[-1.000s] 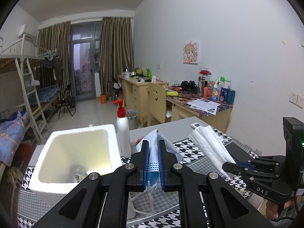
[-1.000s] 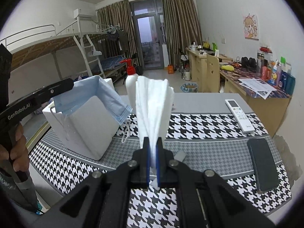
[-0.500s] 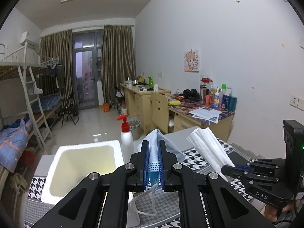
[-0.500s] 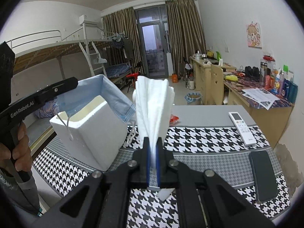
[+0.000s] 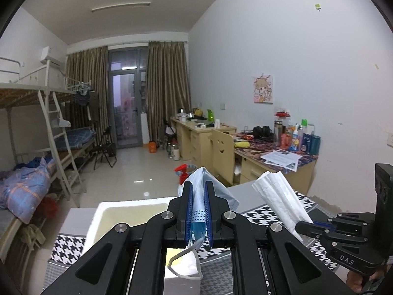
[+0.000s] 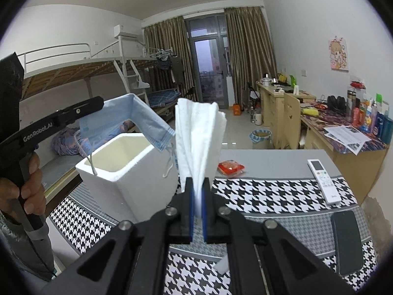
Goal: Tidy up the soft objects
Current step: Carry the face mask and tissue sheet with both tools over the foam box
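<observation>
The left gripper [image 5: 198, 198] pinches a blue mask [image 5: 198, 217] above the foam box [image 6: 127, 169]. To its right, the right gripper [image 6: 197, 194] clamps a white tissue [image 6: 197, 135].

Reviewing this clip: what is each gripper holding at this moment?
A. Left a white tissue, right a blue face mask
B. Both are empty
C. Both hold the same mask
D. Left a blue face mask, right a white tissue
D: the left gripper has its jaws closed on the blue face mask, and the right gripper clamps the white tissue.
</observation>
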`<state>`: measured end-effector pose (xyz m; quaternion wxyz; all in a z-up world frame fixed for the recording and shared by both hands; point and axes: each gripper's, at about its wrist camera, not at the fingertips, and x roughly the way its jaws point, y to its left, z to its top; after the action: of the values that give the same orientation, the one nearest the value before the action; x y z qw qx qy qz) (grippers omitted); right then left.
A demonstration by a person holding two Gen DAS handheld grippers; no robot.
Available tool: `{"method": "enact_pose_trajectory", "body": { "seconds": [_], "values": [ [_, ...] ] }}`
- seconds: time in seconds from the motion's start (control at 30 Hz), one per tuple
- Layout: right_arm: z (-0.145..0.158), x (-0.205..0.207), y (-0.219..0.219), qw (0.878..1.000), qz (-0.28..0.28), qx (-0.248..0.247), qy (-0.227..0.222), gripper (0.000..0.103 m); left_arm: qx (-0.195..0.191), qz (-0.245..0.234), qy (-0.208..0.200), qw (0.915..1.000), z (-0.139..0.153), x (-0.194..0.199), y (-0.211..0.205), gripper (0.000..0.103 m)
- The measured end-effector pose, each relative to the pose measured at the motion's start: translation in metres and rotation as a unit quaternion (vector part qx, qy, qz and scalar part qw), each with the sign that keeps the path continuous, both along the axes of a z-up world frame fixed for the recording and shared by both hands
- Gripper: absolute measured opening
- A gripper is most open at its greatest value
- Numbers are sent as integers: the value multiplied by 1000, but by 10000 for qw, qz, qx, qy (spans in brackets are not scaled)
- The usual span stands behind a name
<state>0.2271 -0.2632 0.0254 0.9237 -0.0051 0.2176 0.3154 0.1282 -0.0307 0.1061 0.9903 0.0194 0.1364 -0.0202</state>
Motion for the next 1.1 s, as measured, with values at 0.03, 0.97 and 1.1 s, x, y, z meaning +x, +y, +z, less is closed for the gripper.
{"method": "enact_pose_trajectory", "body": {
  "seconds": [0.03,0.97,1.1],
  "values": [
    [0,0,2,10000,36,2,-9,7,8,34,-5,10000,1,0,1,10],
    [4,2,45,9984,560,-48,-79,7,-64,1237,68,9923,-5,5,56,10],
    [4,3,50,9980,617,-79,-72,7,-73,1327,162,9910,-11,9,59,10]
  ]
}}
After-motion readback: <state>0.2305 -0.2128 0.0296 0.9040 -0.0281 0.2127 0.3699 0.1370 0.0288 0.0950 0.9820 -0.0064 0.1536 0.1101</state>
